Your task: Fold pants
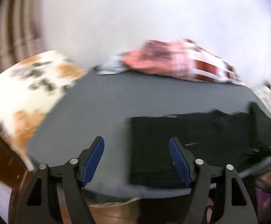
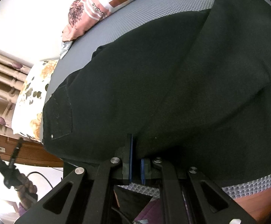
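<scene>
The black pants lie folded into a dark rectangle on the grey mat, right of centre in the blurred left wrist view. My left gripper hovers over the mat at the pants' left edge, open, with nothing between its blue pads. In the right wrist view the black pants fill most of the picture, with a rear pocket and rivet at the left. My right gripper is shut on the pants' near edge, and fabric drapes over its right finger.
A floral pillow lies at the mat's left. A heap of pink and patterned clothes sits at the back by the white wall. The mat's near edge overhangs a wooden frame. A person's hand shows at lower left.
</scene>
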`<state>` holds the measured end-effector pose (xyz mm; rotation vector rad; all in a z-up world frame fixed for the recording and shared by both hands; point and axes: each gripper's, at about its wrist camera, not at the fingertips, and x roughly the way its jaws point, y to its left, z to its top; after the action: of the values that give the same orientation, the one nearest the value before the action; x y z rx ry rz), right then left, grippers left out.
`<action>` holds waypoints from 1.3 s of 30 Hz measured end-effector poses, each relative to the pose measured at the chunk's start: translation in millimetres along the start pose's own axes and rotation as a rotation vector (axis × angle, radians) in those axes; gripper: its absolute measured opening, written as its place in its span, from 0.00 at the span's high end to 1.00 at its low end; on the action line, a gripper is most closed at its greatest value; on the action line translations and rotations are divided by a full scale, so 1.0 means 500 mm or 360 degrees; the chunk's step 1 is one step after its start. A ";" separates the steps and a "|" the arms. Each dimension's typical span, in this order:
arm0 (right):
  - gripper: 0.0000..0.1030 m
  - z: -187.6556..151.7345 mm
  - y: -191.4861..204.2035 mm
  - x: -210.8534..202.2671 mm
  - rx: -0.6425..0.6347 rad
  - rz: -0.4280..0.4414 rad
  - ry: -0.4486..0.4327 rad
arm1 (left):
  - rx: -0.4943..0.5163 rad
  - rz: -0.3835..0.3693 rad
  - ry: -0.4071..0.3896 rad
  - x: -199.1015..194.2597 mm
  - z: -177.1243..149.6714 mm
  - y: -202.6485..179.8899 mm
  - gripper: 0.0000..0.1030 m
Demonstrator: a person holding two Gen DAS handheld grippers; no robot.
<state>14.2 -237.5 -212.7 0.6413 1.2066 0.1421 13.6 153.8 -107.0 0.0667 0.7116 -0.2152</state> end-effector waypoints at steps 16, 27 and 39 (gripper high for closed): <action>0.80 0.053 -0.112 -0.083 0.0195 0.0370 -0.0309 | 0.0152 -0.0272 0.0348 0.174 -0.093 -0.137 0.32; 0.83 0.219 -0.460 -0.235 0.0798 0.0235 -0.0790 | 0.0168 -0.0255 0.0327 0.175 -0.107 -0.151 0.32; 0.96 0.055 -0.520 -0.384 0.0728 -0.0038 -0.0828 | 0.0180 -0.0264 0.0317 0.167 -0.111 -0.154 0.32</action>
<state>-91.6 -543.2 -187.1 0.9896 0.7386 -0.3163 22.8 71.8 -202.7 0.1386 0.9038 -0.4117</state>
